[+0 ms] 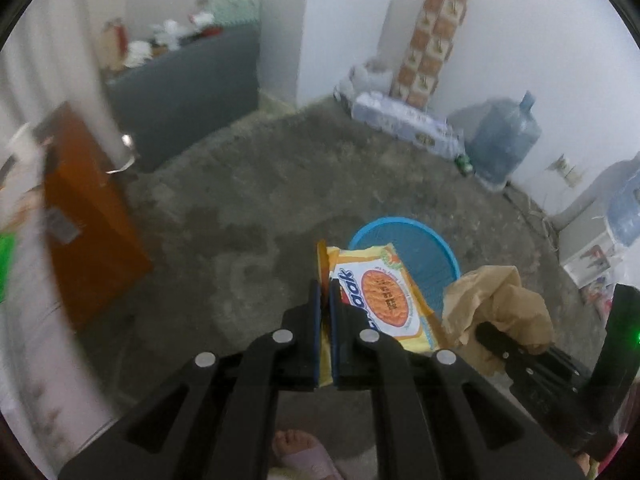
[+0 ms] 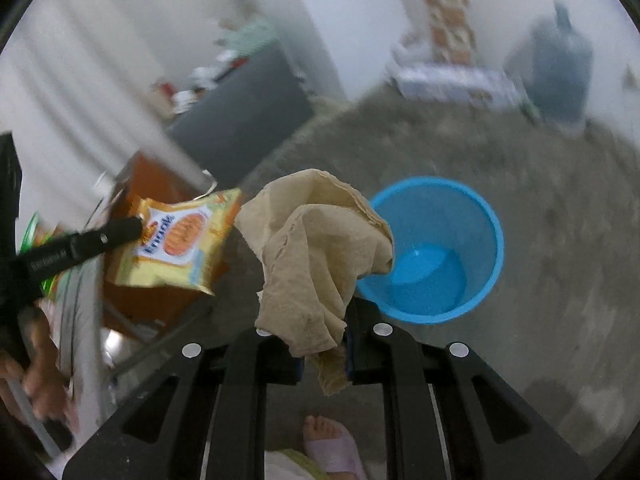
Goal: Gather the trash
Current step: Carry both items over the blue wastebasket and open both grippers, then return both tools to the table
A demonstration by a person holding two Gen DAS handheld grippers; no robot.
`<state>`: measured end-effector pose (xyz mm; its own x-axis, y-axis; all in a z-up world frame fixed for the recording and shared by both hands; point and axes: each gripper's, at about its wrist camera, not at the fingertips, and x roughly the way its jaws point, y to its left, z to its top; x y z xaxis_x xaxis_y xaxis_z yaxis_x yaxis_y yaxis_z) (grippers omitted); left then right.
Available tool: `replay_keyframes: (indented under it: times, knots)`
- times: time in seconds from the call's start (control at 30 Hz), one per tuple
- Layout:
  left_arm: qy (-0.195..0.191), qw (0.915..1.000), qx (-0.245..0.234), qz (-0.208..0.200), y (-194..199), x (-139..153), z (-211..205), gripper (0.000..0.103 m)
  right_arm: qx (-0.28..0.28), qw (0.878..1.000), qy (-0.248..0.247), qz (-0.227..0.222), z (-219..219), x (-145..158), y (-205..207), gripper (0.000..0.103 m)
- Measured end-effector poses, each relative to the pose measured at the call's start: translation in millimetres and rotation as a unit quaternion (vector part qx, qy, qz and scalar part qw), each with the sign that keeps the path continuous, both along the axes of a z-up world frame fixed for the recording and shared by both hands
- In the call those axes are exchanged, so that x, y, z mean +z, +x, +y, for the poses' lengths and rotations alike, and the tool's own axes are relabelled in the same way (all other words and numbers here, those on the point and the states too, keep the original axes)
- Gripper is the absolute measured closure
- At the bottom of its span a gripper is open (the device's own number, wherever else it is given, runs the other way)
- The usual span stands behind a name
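Much of the right wrist view is smeared by blur, so the far wall, the stacked cartons and the jug there are only roughly made out. In the left wrist view the left edge is streaked, and what stands on the grey counter (image 1: 188,80) cannot be told apart. The wrapper's (image 1: 380,300) printed name is cut off by the left gripper (image 1: 325,292), whose two jaws are seen pinched together on the wrapper's left edge. The lower part of the paper (image 2: 316,256) is hidden between the jaws of the right gripper (image 2: 322,344), which are clamped on it; its crumpled top hangs forward over the near left rim of the bin (image 2: 480,208).

One blue bin is seen on the concrete floor (image 1: 240,220), with its inside bare in the right wrist view. In the left wrist view its near part is covered by the wrapper and the paper (image 1: 500,300), both held above the floor, side by side and just apart. One wrapper (image 2: 180,240) and one paper are counted. Two water jugs are seen by the wall, one (image 1: 504,136) whole and one (image 1: 628,200) cut off at the right edge. One sandalled foot (image 2: 332,444) is partly visible at the bottom.
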<state>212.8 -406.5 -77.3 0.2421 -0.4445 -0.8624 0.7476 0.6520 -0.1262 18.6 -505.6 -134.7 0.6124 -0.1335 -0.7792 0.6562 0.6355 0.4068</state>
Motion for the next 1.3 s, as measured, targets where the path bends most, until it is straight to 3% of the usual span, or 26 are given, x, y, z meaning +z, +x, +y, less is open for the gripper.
replay_keyframes:
  times: [0.23, 0.3, 0.33, 0.37, 0.4, 0.43, 0.6, 0.77, 0.97, 1.2, 1.3]
  knots:
    - [0.059, 0.9977, -0.007, 0.034, 16.6, -77.8, -99.2, 0.096, -0.047, 0.995, 0.073, 0.044, -83.5, -70.0, 26.1, 0.084]
    - [0.066, 0.9972, -0.010, 0.035, 17.5, -95.4, -122.2, 0.092, -0.059, 0.994, 0.077, 0.057, -99.5, -84.1, 32.9, 0.071]
    - [0.071, 0.9968, -0.011, 0.034, 14.5, -100.7, -128.8, 0.085, -0.067, 0.993, 0.080, 0.063, -108.7, -92.4, 36.0, 0.065]
    - [0.077, 0.9962, -0.015, 0.037, 13.8, -107.7, -135.6, 0.073, -0.071, 0.992, 0.082, 0.069, -113.7, -99.1, 37.0, 0.049]
    - [0.083, 0.9955, -0.018, 0.041, 14.0, -114.0, -143.2, 0.066, -0.075, 0.991, 0.084, 0.073, -119.0, -107.6, 37.8, 0.040]
    - [0.088, 0.9949, -0.019, 0.045, 12.9, -120.6, -149.2, 0.058, -0.078, 0.990, 0.087, 0.076, -123.6, -113.1, 38.5, 0.039]
    - [0.080, 0.9956, -0.031, 0.036, -0.9, -121.3, -150.2, 0.041, -0.098, 0.988, 0.081, 0.090, -135.0, -124.2, 24.1, 0.027]
    - [0.068, 0.9971, -0.028, 0.017, -6.9, -95.4, -140.6, 0.030, -0.126, 0.987, 0.087, 0.050, -124.4, -107.2, -8.9, 0.027]
    - [-0.001, 0.9991, -0.035, 0.024, -18.5, -21.4, -97.2, 0.030, -0.168, 0.983, 0.069, -0.008, -91.4, -48.0, -46.5, 0.027]
    - [-0.059, 0.9958, -0.062, 0.036, -56.3, 56.1, 23.3, 0.026, -0.171, 0.984, -0.038, 0.013, -18.4, 23.5, -58.4, 0.009]
    - [-0.095, 0.9940, -0.050, 0.022, -74.8, 79.3, 90.4, 0.025, -0.129, 0.987, -0.090, 0.029, 24.2, 42.1, -48.0, 0.008]
